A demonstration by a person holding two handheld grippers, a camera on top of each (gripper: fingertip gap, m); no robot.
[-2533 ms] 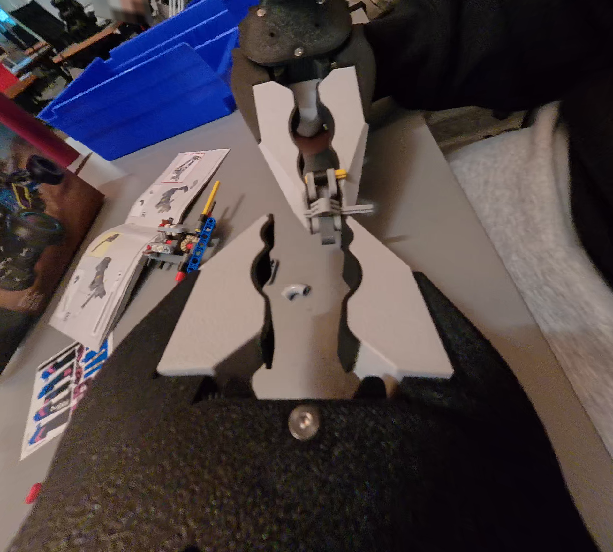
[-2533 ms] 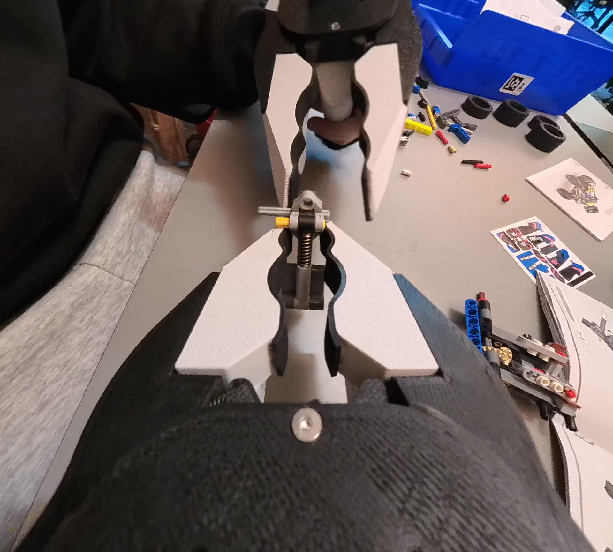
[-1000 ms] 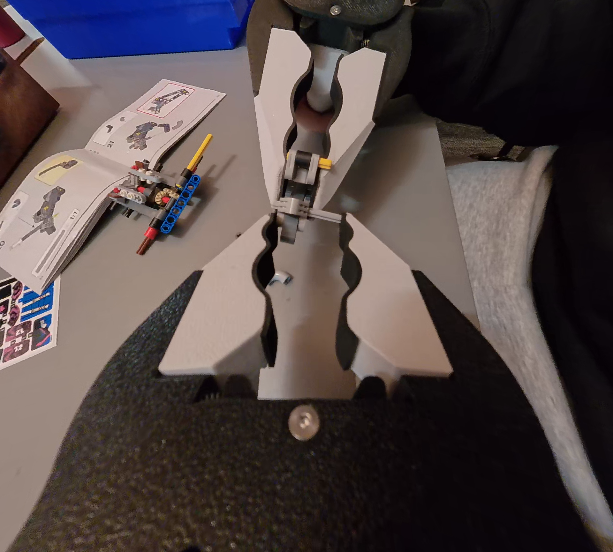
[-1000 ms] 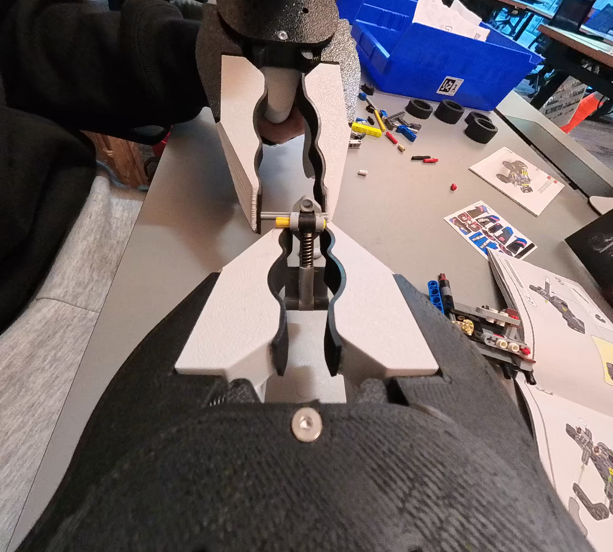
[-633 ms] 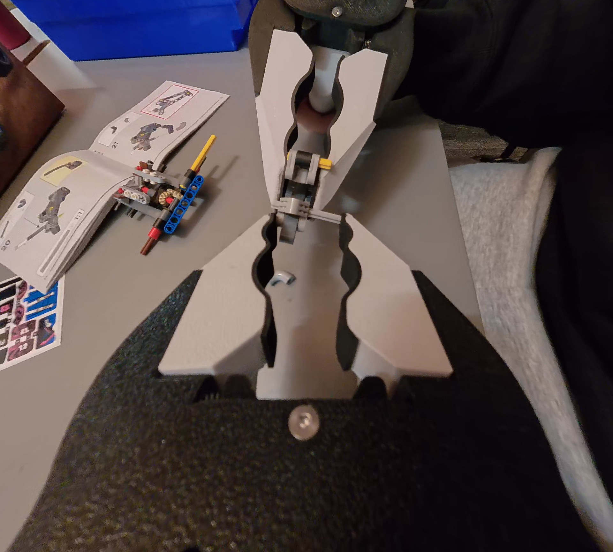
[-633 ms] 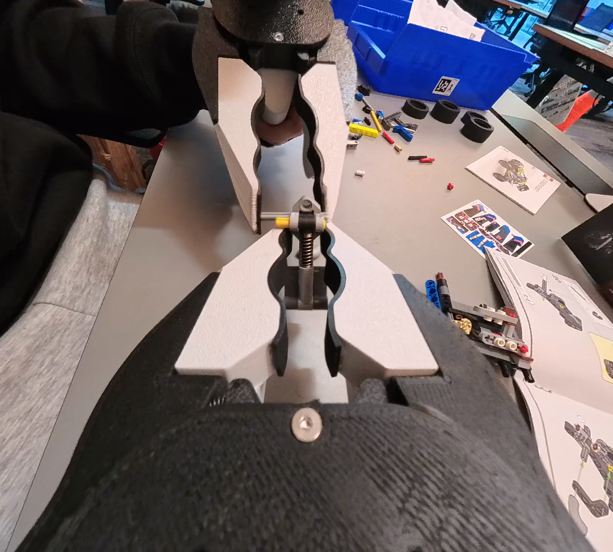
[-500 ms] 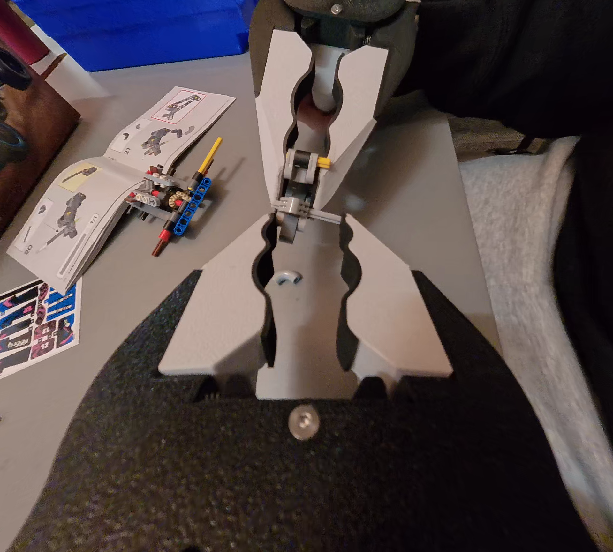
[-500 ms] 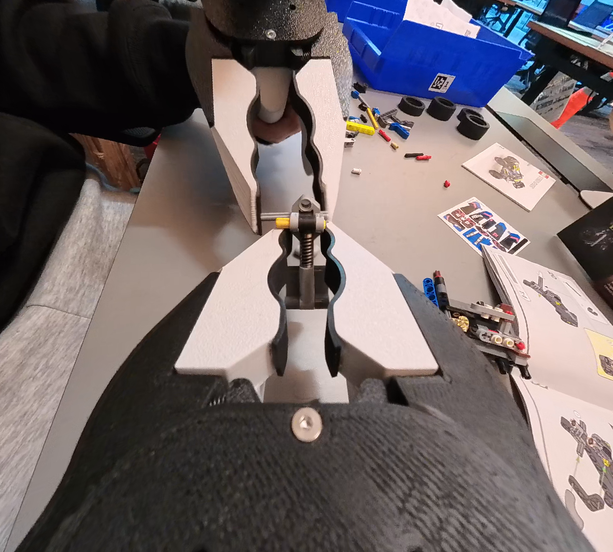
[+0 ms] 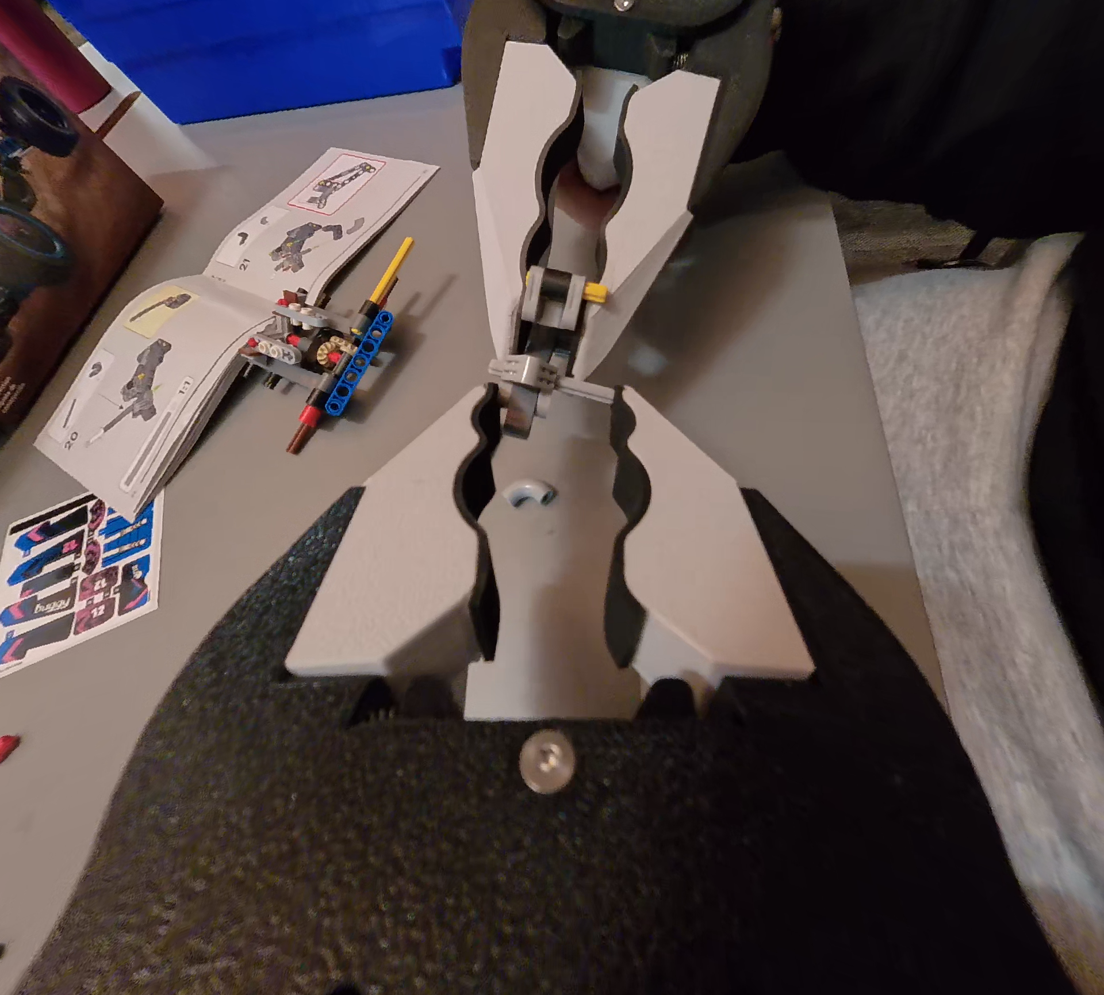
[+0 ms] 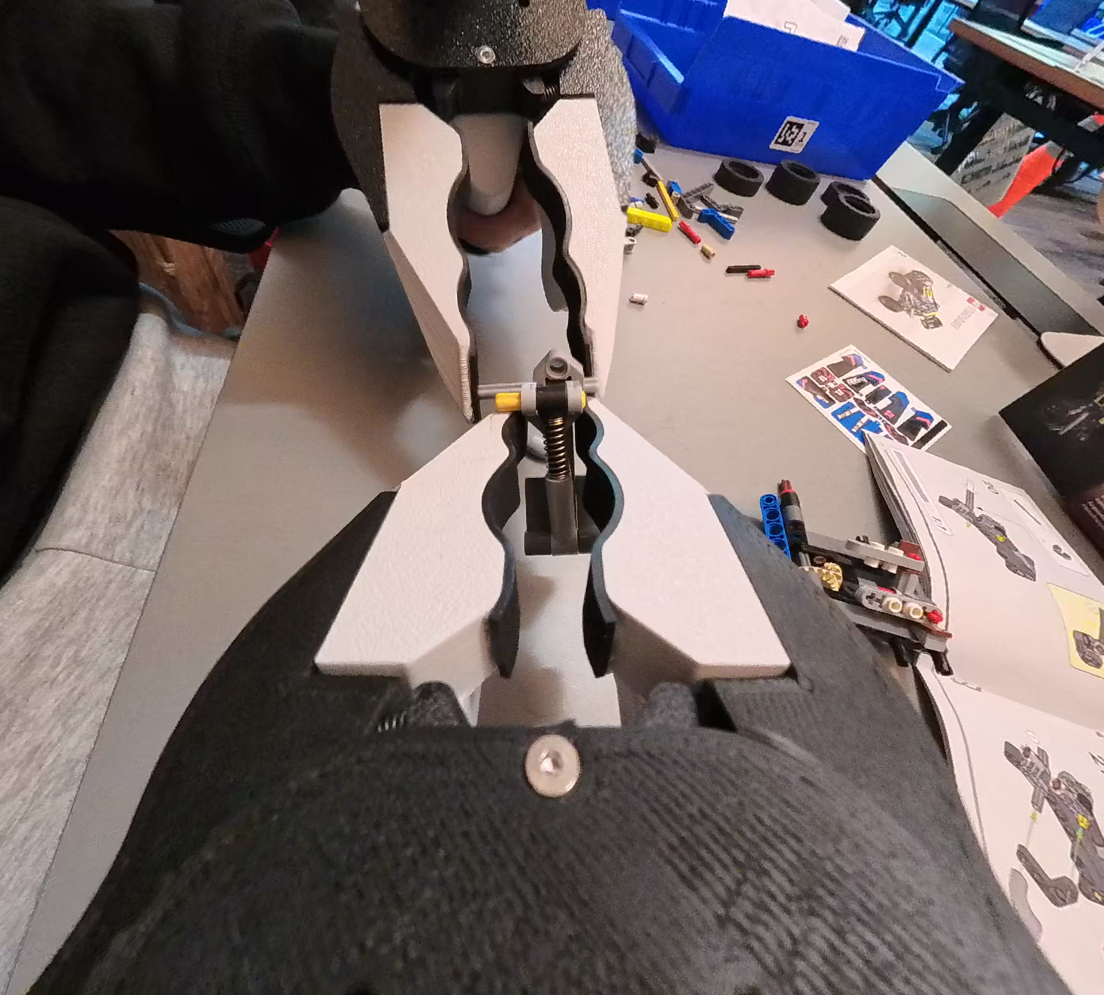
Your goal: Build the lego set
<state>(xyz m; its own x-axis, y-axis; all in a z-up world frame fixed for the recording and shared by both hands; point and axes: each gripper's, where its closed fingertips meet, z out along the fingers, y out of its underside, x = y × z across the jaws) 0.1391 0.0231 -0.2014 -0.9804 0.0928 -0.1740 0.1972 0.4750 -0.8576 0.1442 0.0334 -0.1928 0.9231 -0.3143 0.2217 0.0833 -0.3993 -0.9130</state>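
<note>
My right gripper (image 10: pixel 549 416) is shut on a shock absorber piece (image 10: pixel 555 452) with a black spring, a grey head and a yellow pin. The piece points away from it, above the grey table (image 10: pixel 717 357). A thin grey cross axle (image 10: pixel 537 388) runs through its far end. My left gripper (image 9: pixel 552 395) faces it tip to tip and is open, with its fingertips (image 9: pixel 487 398) at the two ends of the axle (image 9: pixel 526 372). In the left wrist view the right gripper (image 9: pixel 546 363) comes down from the top with the piece (image 9: pixel 555 297) between its fingers.
A small pale curved piece (image 9: pixel 529 494) lies on the table under the left gripper. A part-built model (image 9: pixel 322 351) rests on an open booklet (image 9: pixel 179 345). A sticker sheet (image 9: pixel 71 572), blue bins (image 10: pixel 776 70), black tyres (image 10: pixel 794 183) and loose pieces (image 10: pixel 687 213) lie beyond. The table edge and the person's lap are close by. The tips of both grippers are at nearly the same place.
Since 2.5 s ago the left gripper has closed in on the held piece, so the axle now sits between its tips. In the last second both grippers have barely moved.
</note>
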